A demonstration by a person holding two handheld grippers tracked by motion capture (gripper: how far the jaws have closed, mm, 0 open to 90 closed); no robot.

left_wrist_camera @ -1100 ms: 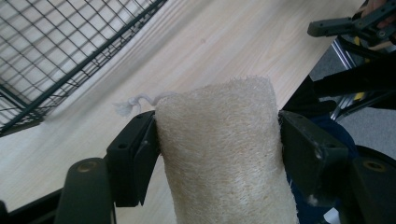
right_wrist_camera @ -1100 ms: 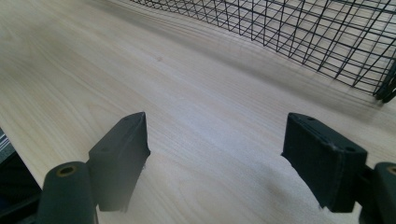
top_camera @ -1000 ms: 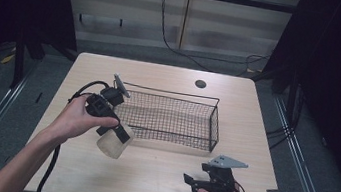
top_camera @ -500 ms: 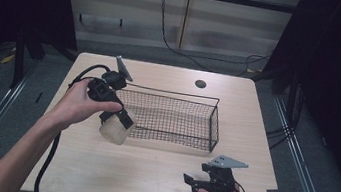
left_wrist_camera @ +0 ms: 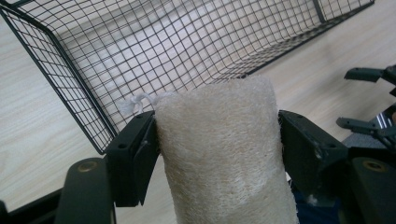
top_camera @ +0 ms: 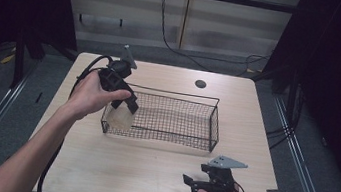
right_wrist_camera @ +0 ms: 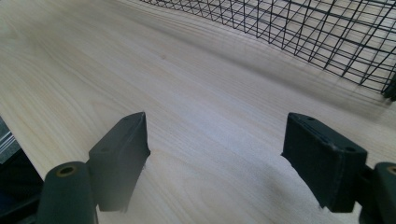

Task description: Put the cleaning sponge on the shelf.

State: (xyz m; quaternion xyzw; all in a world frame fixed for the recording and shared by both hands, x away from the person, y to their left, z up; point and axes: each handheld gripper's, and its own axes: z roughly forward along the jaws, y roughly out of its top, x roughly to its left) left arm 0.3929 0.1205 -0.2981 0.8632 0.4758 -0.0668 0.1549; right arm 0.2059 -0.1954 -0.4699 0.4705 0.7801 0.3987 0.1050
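Observation:
My left gripper (top_camera: 125, 107) is shut on a pale, rough loofah sponge (top_camera: 120, 117), held in the air at the left end of the black wire basket (top_camera: 214, 127). In the left gripper view the cream loofah (left_wrist_camera: 224, 149) stands between both black jaws, a white string loop at its top left, with the basket's mesh (left_wrist_camera: 70, 88) beyond it. My right gripper (top_camera: 192, 183) rests on the table near the front edge, right of centre, open with nothing between its jaws. In the right gripper view the right gripper (right_wrist_camera: 217, 154) faces bare wood, with the basket (right_wrist_camera: 327, 37) at the upper right.
The light wooden table (top_camera: 147, 173) has a round cable hole (top_camera: 200, 84) near its back edge. Black cables trail from both grippers. Dark curtains and metal floor rails flank the table on both sides.
My left hand has lifted the loofah and carried it right and away, from the table in front of the basket's left corner up to the basket's left end. The right gripper has stayed put.

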